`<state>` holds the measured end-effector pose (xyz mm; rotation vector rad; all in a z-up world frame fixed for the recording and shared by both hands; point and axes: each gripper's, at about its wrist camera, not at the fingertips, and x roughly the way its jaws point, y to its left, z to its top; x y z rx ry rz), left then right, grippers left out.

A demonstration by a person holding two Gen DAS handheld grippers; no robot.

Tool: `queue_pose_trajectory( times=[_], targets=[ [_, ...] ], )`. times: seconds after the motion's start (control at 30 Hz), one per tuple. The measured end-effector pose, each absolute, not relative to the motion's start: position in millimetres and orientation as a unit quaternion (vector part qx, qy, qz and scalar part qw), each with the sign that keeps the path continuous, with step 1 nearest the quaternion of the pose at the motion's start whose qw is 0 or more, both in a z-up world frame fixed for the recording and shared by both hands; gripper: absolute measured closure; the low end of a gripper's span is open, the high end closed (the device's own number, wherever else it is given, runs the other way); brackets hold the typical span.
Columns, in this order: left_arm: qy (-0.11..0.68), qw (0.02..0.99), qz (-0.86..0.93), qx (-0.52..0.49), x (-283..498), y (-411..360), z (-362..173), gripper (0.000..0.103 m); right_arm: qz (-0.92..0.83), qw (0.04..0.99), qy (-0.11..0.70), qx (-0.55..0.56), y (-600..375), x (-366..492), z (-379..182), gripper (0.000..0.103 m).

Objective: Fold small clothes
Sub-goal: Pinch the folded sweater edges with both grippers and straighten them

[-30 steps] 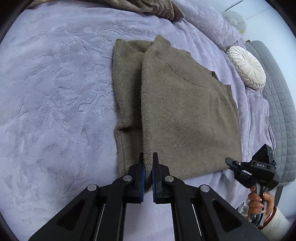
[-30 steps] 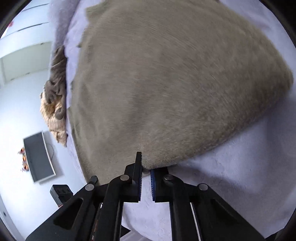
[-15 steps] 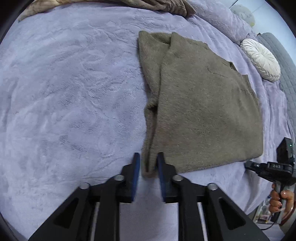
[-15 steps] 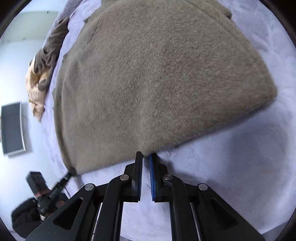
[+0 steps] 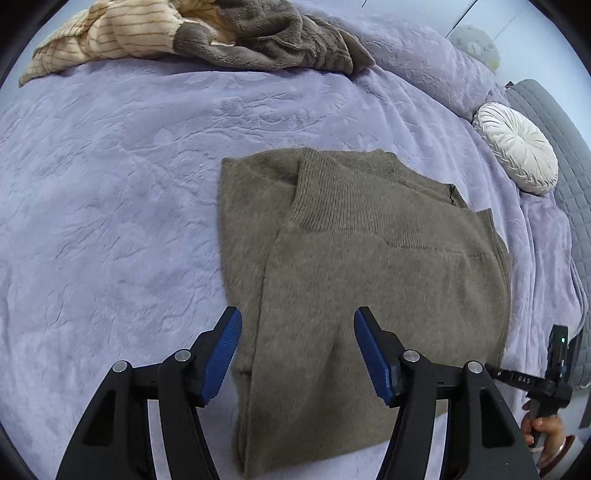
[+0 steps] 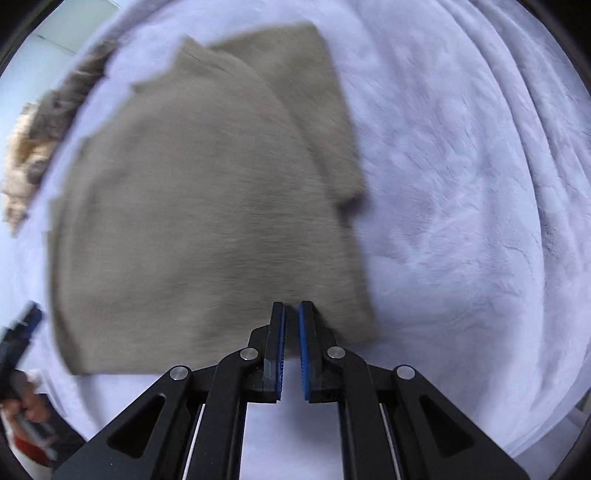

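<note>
A taupe knitted sweater [image 5: 369, 266] lies flat on the lilac bedspread [image 5: 110, 184], its left side and sleeve folded over the body. My left gripper [image 5: 297, 325] hovers over the near folded edge. Its jaws are opening, the cloth lies below them, and the pads [image 5: 225, 347] do not touch it. The right wrist view is motion-blurred. There the sweater [image 6: 207, 206] fills the left half and my right gripper [image 6: 291, 310] is shut above its near hem, with no cloth seen pinched. In the left wrist view the right gripper [image 5: 496, 373] sits at the lower right, held by a hand [image 5: 543, 428].
A heap of clothes, cream striped and grey fleece [image 5: 221, 33], lies at the far side of the bed. A round white cushion [image 5: 517, 147] rests at the right by a grey quilted surface [image 5: 569, 155]. The bed's near edge runs just below the sweater's hem.
My left gripper let go of the sweater's folded edge, its jaws spread wide, and it shifted over the garment. The right gripper, still shut, swung round and drew back from the hem.
</note>
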<state>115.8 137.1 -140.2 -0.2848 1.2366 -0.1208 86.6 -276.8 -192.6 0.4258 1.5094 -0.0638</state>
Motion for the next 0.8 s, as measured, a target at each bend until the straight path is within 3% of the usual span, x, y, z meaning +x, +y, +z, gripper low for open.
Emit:
queue_pose_trajectory(
  times=[0.17,0.2,0.23,0.27,0.3,0.43,0.8],
  targets=[
    [0.584,0.800,-0.047,-0.129,160.8,128.3,-156.5,0.039,-0.019,0.706,0.668,0.233,-289.8,83.5,-201.2,0.100],
    [0.592,0.793,-0.045,-0.136,168.9,129.1,-163.0,0.044,-0.015,0.710,0.668,0.224,-288.1,83.4,-200.5,0.100],
    [0.594,0.791,-0.045,-0.142,172.6,130.0,-166.5,0.055,-0.013,0.714,0.667,0.215,-286.6,83.2,-199.9,0.100],
    [0.596,0.789,-0.046,-0.142,175.6,129.7,-169.0,0.085,-0.012,0.716,0.666,0.209,-284.1,83.6,-199.2,0.100],
    [0.599,0.789,-0.044,-0.134,177.4,128.7,-170.1,0.092,-0.011,0.716,0.666,0.206,-278.9,85.2,-200.1,0.100],
    [0.575,0.815,-0.011,-0.066,176.1,128.7,-169.7,0.092,-0.011,0.714,0.667,0.213,-274.4,90.0,-202.1,0.100],
    [0.565,0.821,0.005,-0.083,142.3,152.6,-135.0,0.090,-0.015,0.713,0.673,0.197,-266.2,89.0,-193.7,0.099]
  ],
)
